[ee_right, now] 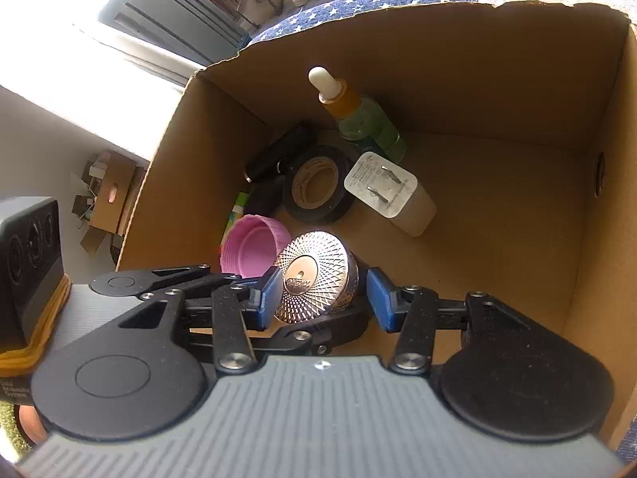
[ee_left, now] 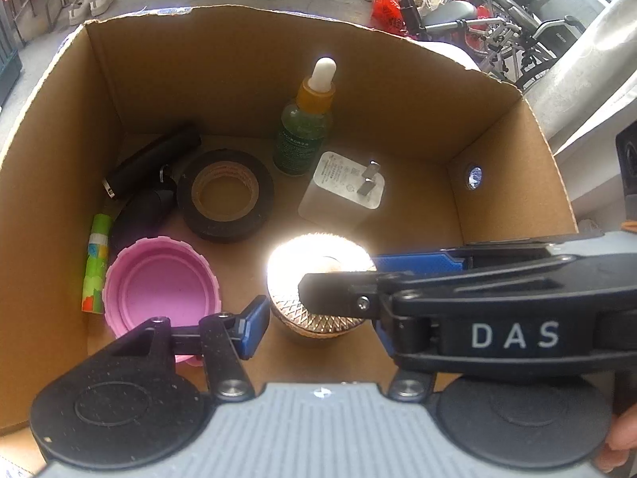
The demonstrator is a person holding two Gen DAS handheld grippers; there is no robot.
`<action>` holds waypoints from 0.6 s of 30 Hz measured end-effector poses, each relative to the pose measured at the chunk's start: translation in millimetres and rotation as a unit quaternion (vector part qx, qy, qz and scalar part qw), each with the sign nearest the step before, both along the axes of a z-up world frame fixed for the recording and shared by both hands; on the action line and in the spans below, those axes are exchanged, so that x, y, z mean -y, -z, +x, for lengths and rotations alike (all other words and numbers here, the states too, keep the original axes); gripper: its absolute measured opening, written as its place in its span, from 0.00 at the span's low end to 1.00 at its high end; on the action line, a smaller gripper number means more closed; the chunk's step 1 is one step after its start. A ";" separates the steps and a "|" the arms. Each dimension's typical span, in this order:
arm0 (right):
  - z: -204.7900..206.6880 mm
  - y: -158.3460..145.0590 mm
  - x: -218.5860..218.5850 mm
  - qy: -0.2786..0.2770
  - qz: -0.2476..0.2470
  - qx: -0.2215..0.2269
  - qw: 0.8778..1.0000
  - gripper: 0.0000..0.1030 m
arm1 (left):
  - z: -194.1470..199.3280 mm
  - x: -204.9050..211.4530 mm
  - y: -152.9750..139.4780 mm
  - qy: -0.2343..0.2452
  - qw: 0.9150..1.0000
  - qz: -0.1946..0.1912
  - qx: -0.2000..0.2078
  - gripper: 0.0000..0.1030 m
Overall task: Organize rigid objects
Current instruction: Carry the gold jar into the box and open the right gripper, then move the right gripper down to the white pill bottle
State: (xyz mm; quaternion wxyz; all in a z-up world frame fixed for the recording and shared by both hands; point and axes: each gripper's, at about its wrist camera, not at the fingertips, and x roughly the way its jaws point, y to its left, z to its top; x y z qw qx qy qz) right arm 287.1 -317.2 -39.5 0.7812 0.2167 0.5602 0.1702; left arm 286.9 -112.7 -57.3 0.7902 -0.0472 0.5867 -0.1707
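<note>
A round jar with a rose-gold patterned lid stands on the floor of a cardboard box; it glares white in the left wrist view. My right gripper straddles the jar with its blue pads apart; the left pad is near or touching it, the right pad stands off. My left gripper is open around the same jar from the near side. The right gripper's black arm crosses the left wrist view and hides the left gripper's right finger.
The box also holds a pink lid, a black tape roll, a white charger plug, a green dropper bottle, a black tube and a green printed stick. Box walls surround everything. Wheelchairs stand beyond.
</note>
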 end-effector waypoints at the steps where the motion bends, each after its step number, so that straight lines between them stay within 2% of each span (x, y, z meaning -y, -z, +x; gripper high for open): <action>1: 0.3 0.9 -0.6 0.000 0.002 -0.002 1.000 0.46 | -1.0 -1.2 -0.2 -0.003 1.000 -0.005 -0.001 0.59; 5: -3.9 -2.1 2.9 0.011 0.010 0.003 1.000 0.46 | -6.3 -5.4 -5.8 -0.015 1.000 -0.010 0.013 0.62; 7: -10.8 -11.8 5.1 0.018 0.010 0.018 1.000 0.46 | -16.0 -6.4 -16.9 -0.016 0.999 -0.001 0.047 0.63; 9: -21.4 -28.7 8.3 0.028 0.005 0.049 0.998 0.46 | -26.8 -4.6 -32.7 -0.016 0.996 0.007 0.087 0.68; 12: -46.2 -61.4 17.1 0.049 0.011 0.102 0.993 0.46 | -55.5 -9.0 -59.9 -0.015 0.990 0.005 0.141 0.69; 18: -133.3 -123.3 21.7 0.079 0.026 0.208 0.975 0.47 | -138.8 -25.2 -127.9 0.012 0.968 -0.055 0.245 0.74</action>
